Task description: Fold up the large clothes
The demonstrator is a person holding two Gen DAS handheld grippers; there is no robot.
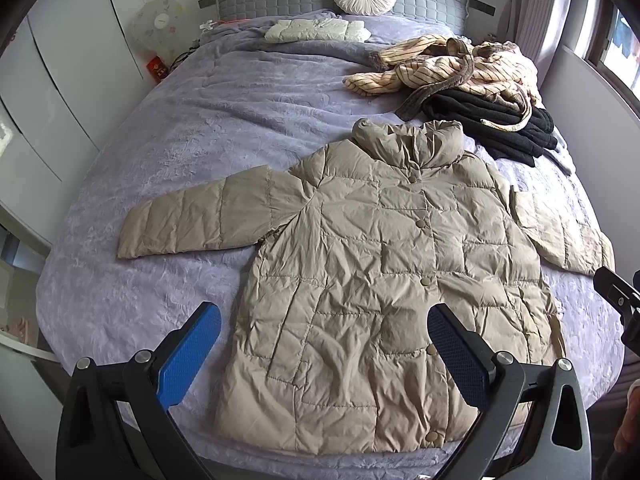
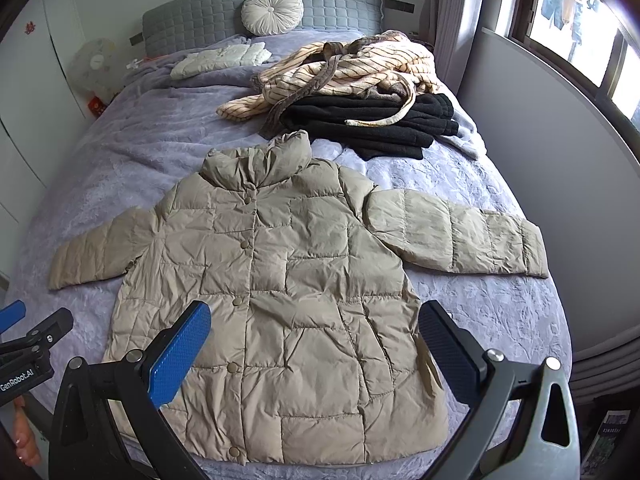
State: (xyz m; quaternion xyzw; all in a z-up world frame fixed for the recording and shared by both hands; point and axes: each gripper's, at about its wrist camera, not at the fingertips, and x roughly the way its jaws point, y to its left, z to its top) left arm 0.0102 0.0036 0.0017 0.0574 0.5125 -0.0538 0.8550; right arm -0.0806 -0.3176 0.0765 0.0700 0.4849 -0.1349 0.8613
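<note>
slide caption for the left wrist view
Open left gripper hovers over a beige puffer coat spread flat on the bed.

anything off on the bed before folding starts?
The puffer jacket lies flat, buttoned, sleeves spread; both grippers are open above its hem. Only oddity: the striped robe is heaped unfolded over the black garment, its belt trailing across it.

"GenRobot.AI" in white on the left claw's (image 2: 14,316) black body.
</note>
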